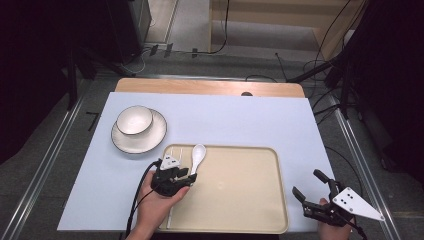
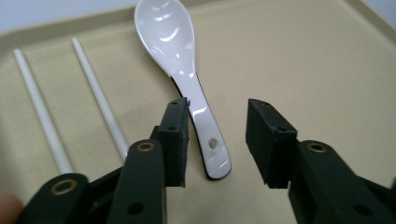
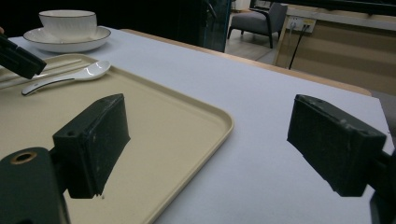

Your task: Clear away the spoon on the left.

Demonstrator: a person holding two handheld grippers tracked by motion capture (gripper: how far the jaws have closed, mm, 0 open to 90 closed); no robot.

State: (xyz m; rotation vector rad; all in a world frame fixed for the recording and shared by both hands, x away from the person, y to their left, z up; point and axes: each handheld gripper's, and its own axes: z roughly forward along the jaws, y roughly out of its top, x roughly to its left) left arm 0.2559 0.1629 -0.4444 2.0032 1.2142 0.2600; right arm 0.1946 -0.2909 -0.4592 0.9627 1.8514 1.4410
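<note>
Currently the white spoon (image 2: 184, 70) lies flat on the beige tray (image 1: 250, 200), in its far-left corner, bowl end pointing away from the person. Left gripper (image 1: 176, 176) sits right over the handle end, jaws spread; in the left gripper view the handle lies between the jaws, nearer the left one, and I can't tell whether it touches. Not pinched.

Left gripper view adds detail that the high view lacks: a small hole near the handle tip, a dark edge along the spoon's underside, and two white chopsticks (image 2: 100, 100) lying just left of the spoon, roughly parallel with it. In the high view they're thin lines at the tray's left rim.

Right gripper (image 1: 317, 192) is held off the tray's near-right corner, well apart from the spoon, jaws spread wide, nothing between them. Right gripper view looks low across the tray: spoon side-on, and beyond it a white bowl (image 3: 67, 23) standing on a white plate (image 3: 91, 39), both dark-rimmed, on the pale blue table (image 1: 225, 120) cover just past the tray's far-left corner.

No readable writing or brand marks on anything.
</note>
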